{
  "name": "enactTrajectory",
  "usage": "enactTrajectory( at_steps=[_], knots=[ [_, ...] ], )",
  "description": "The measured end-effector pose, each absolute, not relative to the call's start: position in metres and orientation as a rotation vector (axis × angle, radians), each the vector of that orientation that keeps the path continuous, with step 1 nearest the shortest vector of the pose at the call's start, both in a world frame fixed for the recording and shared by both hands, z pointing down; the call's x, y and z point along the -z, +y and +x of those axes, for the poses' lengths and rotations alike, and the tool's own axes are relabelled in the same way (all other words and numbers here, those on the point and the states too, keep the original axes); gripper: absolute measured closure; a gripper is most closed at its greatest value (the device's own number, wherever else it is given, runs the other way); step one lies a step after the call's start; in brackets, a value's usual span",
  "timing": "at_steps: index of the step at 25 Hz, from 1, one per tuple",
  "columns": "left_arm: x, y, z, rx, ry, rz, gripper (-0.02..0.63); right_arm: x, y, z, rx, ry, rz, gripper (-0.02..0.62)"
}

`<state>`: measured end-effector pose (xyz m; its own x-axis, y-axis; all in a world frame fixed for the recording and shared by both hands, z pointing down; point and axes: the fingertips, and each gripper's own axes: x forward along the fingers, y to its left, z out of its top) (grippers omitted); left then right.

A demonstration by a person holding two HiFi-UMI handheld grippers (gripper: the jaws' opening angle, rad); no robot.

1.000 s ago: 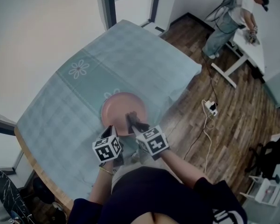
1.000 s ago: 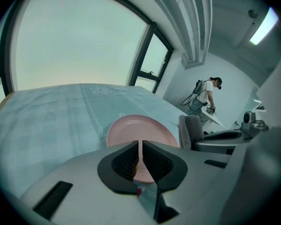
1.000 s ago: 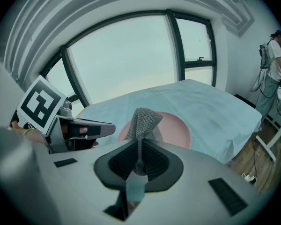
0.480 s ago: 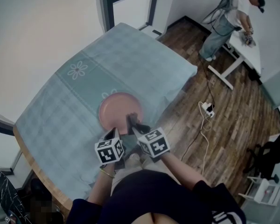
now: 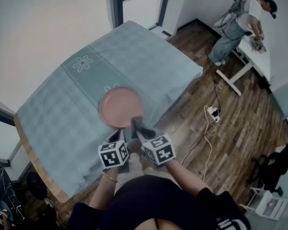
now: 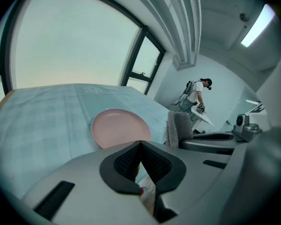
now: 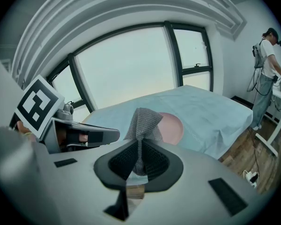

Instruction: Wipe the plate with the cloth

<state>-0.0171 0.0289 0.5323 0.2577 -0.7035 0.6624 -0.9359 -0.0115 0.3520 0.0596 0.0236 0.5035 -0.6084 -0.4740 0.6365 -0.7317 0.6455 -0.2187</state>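
A round pink plate (image 5: pixel 120 107) lies empty on the table's pale blue checked tablecloth (image 5: pixel 62 109), near the front edge. Both grippers hover side by side just short of the plate's near rim. My right gripper (image 5: pixel 137 127) is shut on a grey knitted cloth (image 7: pixel 143 123), which stands up bunched between its pads, with the plate (image 7: pixel 172 128) behind it. My left gripper (image 6: pixel 140 146) is shut with nothing between its pads. In its view the plate (image 6: pixel 121 128) lies ahead and the cloth (image 6: pixel 179 129) hangs to the right.
The tablecloth drapes over the table's right edge onto a wooden floor. A power strip with its cable (image 5: pixel 212 113) lies on that floor. A person (image 5: pixel 240 23) works at a white desk far right. A window frame (image 5: pixel 116 4) stands beyond the table.
Both grippers have drawn back from over the plate's near rim toward my body and risen slightly. The cloth came along in the right gripper; the plate stayed put.
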Motion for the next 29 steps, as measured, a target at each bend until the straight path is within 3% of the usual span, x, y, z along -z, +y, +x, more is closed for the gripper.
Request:
enactTrajectory(
  at_steps=[29],
  knots=[
    [-0.516, 0.113, 0.026, -0.335, -1.537, 1.813, 0.592, -0.485, 0.111, 0.088, -0.521, -2.407, 0.905, 0.563]
  ],
)
